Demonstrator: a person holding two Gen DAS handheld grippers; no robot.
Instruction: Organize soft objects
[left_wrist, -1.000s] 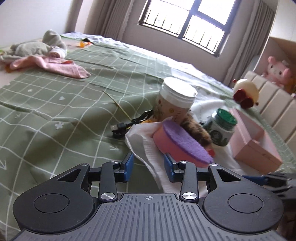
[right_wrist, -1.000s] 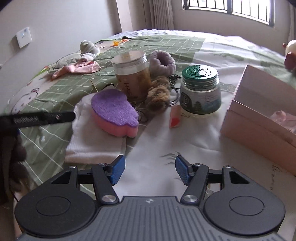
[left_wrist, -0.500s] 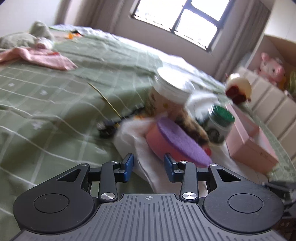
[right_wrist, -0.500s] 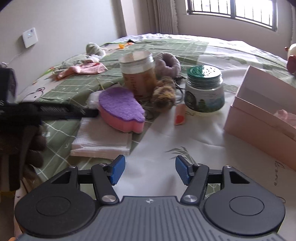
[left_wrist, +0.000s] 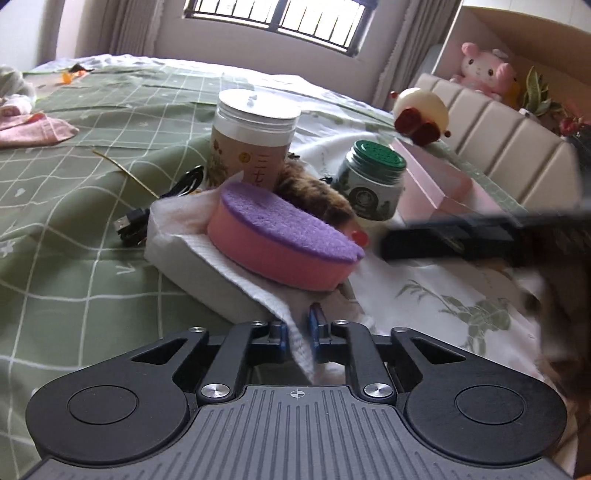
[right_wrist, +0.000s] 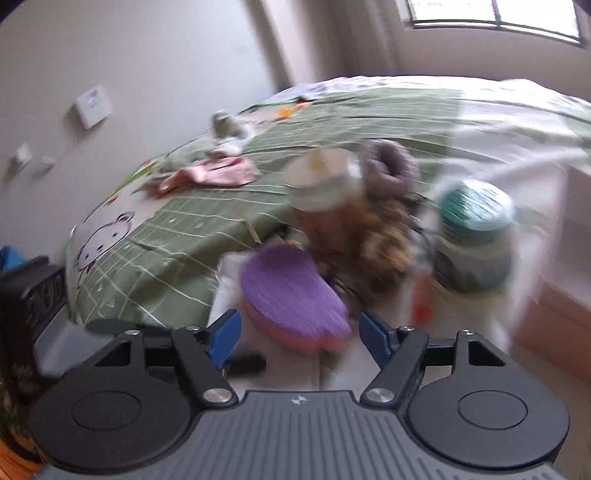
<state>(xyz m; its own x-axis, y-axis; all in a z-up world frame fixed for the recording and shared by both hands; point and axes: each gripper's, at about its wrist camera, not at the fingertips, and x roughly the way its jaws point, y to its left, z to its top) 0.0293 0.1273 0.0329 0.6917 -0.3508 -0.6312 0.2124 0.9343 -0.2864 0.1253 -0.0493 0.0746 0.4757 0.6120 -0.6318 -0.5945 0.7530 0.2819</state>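
Note:
A folded white cloth (left_wrist: 207, 258) lies on the bed with a pink sponge with a purple top (left_wrist: 280, 240) on it. My left gripper (left_wrist: 297, 334) is shut on the near corner of the white cloth. A brown furry scrunchie (left_wrist: 317, 201) lies behind the sponge. In the blurred right wrist view my right gripper (right_wrist: 297, 334) is open and empty, with the sponge (right_wrist: 291, 295) just ahead between its fingers. A grey-purple scrunchie (right_wrist: 391, 168) lies behind the jars.
A tall jar with a white lid (left_wrist: 255, 136) and a green-lidded jar (left_wrist: 371, 182) stand behind the sponge. An open pink box (left_wrist: 439, 188) is at right. A black cable (left_wrist: 147, 218) lies at left. Pink and grey cloths (right_wrist: 207, 173) lie far back on the green bedspread.
My left gripper has moved in and shut on the corner of the white cloth. My right gripper has moved quickly toward the sponge and stays open.

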